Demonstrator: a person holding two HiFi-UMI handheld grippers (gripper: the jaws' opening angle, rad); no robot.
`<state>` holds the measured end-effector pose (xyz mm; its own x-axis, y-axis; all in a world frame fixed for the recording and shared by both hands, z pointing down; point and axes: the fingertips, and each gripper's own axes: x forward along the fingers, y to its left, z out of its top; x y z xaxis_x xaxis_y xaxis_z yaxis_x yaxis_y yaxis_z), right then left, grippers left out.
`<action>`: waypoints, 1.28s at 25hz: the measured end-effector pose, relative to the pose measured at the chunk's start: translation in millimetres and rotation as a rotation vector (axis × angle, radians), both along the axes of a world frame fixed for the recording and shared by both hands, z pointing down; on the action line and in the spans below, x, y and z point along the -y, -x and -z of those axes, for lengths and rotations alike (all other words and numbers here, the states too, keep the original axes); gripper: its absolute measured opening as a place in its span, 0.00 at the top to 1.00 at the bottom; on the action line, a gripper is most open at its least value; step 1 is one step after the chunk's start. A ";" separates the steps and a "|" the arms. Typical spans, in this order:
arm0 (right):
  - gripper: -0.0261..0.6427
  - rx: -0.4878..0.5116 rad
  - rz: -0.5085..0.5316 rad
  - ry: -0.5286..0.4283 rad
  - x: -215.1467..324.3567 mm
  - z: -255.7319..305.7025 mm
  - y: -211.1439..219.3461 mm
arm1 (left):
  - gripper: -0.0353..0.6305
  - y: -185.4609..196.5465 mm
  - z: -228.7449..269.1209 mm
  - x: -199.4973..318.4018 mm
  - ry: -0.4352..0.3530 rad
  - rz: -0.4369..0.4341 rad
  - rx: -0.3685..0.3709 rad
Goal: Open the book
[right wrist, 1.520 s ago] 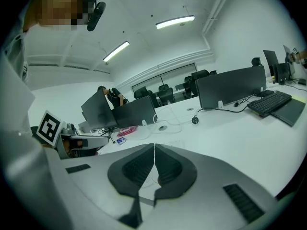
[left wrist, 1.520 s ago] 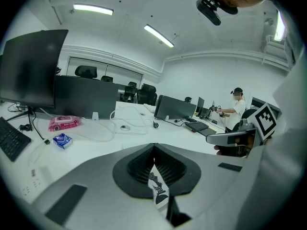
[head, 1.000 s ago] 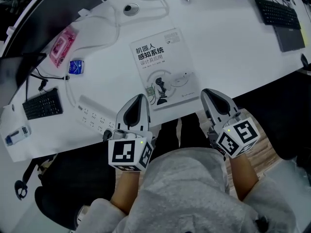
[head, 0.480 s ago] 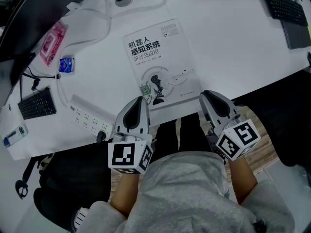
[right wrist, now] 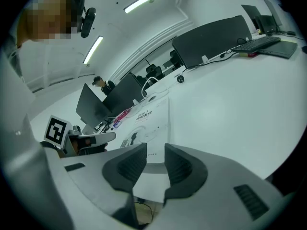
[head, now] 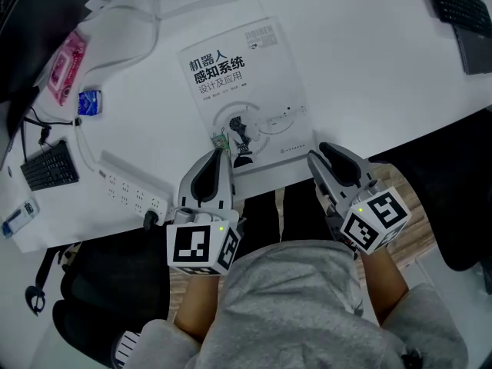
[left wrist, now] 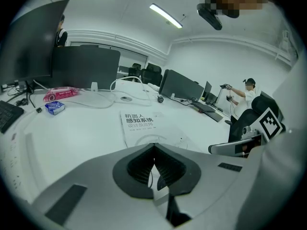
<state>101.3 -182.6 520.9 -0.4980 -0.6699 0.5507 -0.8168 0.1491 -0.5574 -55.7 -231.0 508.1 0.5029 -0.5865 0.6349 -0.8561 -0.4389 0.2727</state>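
The book [head: 244, 91] lies closed on the white table [head: 369, 91], cover up, with dark printed title characters. It also shows ahead in the left gripper view [left wrist: 142, 128] and the right gripper view [right wrist: 149, 122]. My left gripper [head: 222, 152] hangs at the book's near left corner, its jaws shut tip to tip [left wrist: 154, 146] with nothing between them. My right gripper [head: 319, 153] is just off the book's near right corner. Its jaws have just been opening and now stand apart [right wrist: 156, 152], holding nothing.
A white power strip [head: 131, 183], a small black keyboard [head: 48, 166], a pink packet [head: 65, 58] and a blue packet [head: 89, 102] lie left of the book. Another keyboard [head: 461, 2] is at the far right. The table's front edge runs just under both grippers.
Both grippers have come closer to the book's near edge. The right gripper's jaws, shut in the earlier frames, now stand apart. The left jaws stay shut.
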 end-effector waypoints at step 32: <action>0.84 0.167 0.178 0.183 2.6 -6.8 18.4 | 0.93 -31.9 -40.6 3.5 0.101 -0.075 0.060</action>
